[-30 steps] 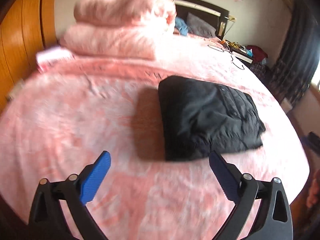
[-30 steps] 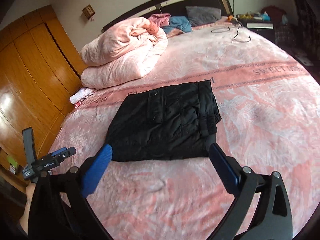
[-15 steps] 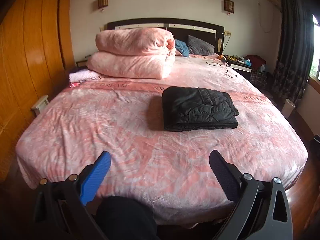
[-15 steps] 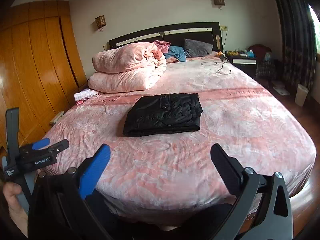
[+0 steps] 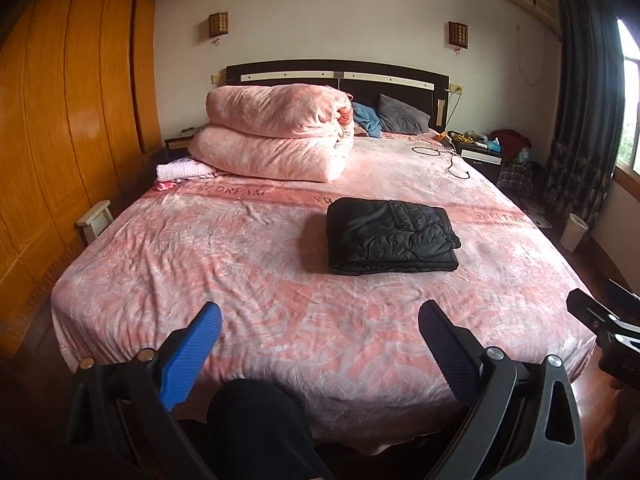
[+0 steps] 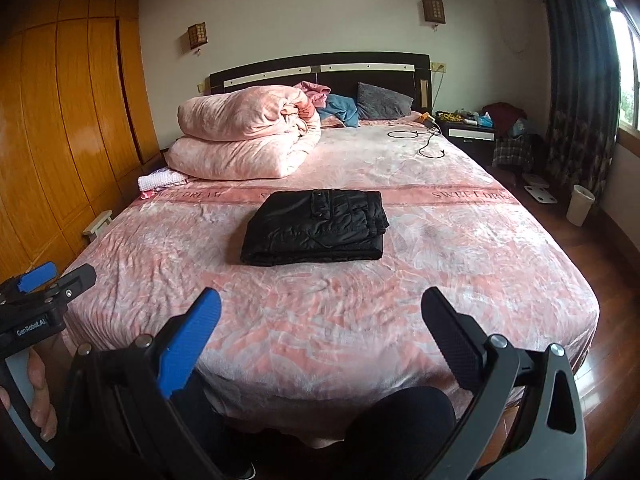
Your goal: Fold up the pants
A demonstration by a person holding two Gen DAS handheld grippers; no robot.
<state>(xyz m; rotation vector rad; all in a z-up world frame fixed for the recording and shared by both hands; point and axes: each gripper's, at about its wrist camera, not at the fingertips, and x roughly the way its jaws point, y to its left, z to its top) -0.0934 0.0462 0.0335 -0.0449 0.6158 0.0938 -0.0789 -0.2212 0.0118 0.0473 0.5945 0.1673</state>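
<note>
Folded black quilted pants [image 5: 390, 236] on pink patterned bed [image 5: 240, 264]; left gripper [image 5: 320, 334] and right gripper [image 6: 320, 322] spread wide, empty, well apart from them.

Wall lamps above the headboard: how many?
2. One wall lamp is above the left end of the headboard, the other wall lamp above its right end. Both views agree; none appear hidden.
</note>
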